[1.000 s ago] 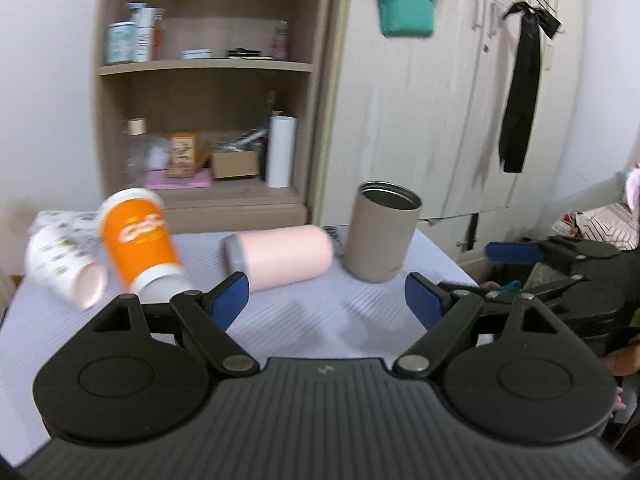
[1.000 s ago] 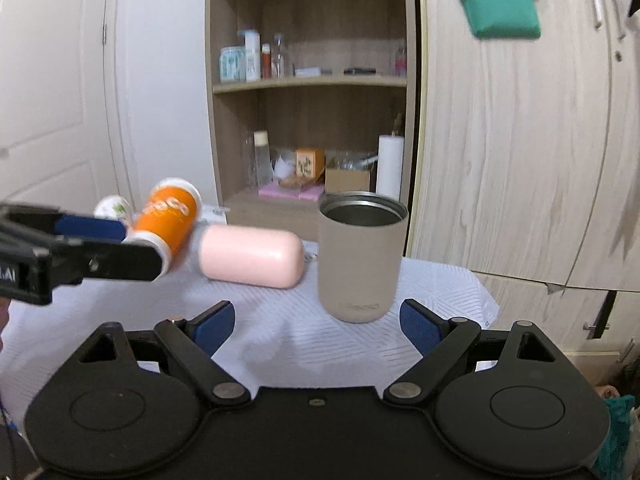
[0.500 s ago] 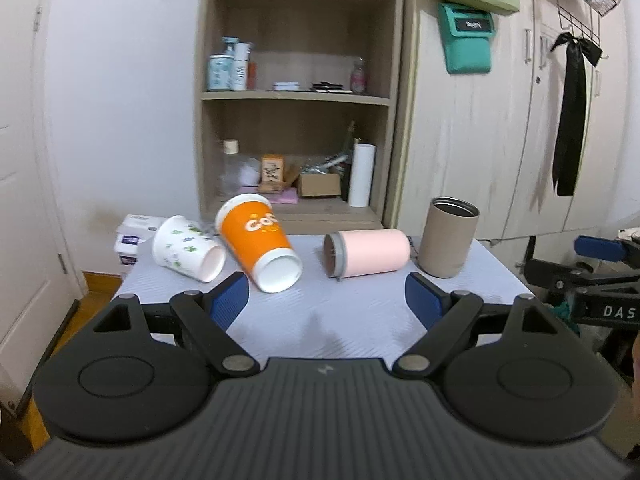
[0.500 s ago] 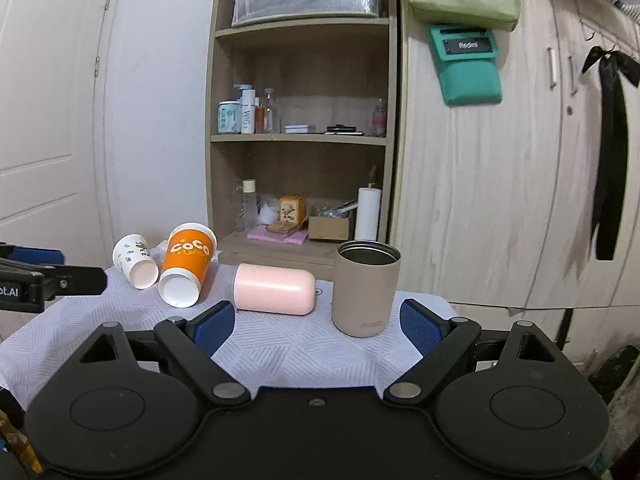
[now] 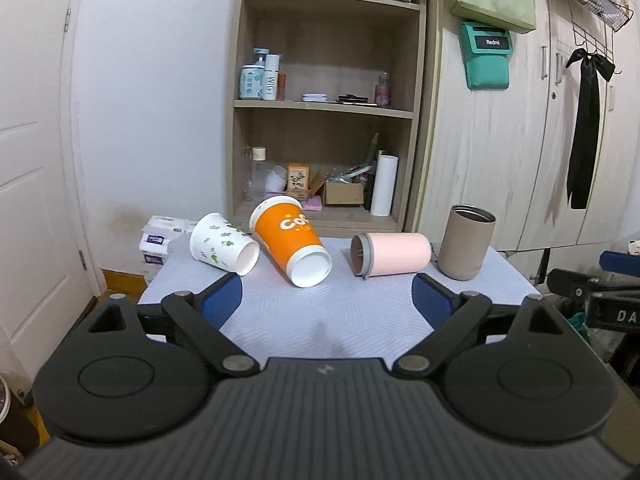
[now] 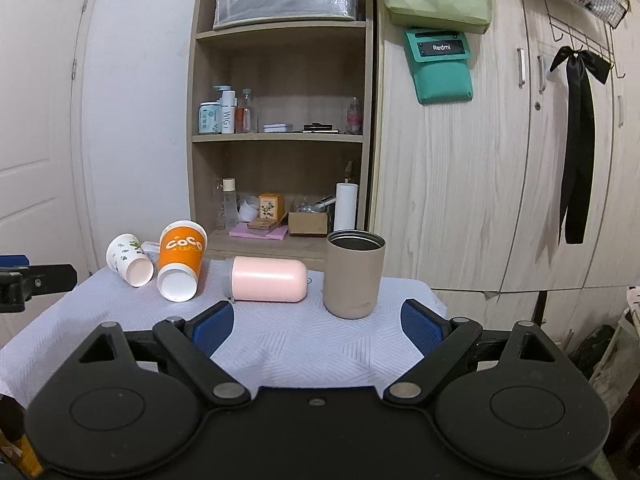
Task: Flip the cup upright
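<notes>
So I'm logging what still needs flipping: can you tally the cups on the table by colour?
White with green print: 1, the white cup, on its side.
Orange: 1, the orange cup, tipped over.
Pink: 1, the pink cup, on its side.
Taupe: 1, the taupe cup, upright.
Total: 4.

The desk (image 6: 304, 344) is covered by a pale patterned cloth. On it lie a white floral cup (image 6: 129, 259), an orange cup (image 6: 181, 267) and a pink tumbler (image 6: 269, 279), all on their sides. A beige tumbler (image 6: 353, 275) stands upright.
</notes>
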Demonstrator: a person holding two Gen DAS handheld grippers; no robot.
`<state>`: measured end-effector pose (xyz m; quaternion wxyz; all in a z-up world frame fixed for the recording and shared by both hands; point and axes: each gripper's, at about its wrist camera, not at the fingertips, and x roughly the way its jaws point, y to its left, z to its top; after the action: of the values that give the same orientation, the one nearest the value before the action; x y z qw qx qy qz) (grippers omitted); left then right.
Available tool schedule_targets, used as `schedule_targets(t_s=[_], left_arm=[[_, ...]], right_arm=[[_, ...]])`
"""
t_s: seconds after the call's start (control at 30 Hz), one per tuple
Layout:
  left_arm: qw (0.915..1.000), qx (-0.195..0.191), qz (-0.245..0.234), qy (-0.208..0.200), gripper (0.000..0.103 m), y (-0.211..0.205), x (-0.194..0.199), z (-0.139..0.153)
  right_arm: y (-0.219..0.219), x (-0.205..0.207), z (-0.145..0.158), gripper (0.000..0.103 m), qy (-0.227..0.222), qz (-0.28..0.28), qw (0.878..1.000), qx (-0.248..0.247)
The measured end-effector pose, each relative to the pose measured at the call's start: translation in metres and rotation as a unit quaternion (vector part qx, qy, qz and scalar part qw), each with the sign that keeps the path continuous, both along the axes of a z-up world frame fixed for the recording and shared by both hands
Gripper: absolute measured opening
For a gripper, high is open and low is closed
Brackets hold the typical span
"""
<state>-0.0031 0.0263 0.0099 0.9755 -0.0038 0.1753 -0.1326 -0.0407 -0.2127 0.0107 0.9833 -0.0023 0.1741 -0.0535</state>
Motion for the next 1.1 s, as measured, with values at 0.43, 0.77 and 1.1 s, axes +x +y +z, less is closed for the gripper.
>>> schedule_targets(t_s=[0.43,0.77,1.1], left_arm=[[1.0,0.002,0.005,0.002,0.102,0.004,-0.008,-0.002],[0.9996,0.008,0.015,0.021,0.103,0.003,-0.004,-0.008],[0.9978,0.036,0.045,0.031,0.103,-0.003,-0.002,-0.01]], right_arm=[[0.018,-0.01,0.0,0.094,0.008,-0.016,1.0,-0.022],[0.021,-0.012,0.001,0.103,0.003,-0.026,0.999,-0.019],[0.018,-0.014,-0.001,0.103,0.004,-0.044,0.999,-0.002]])
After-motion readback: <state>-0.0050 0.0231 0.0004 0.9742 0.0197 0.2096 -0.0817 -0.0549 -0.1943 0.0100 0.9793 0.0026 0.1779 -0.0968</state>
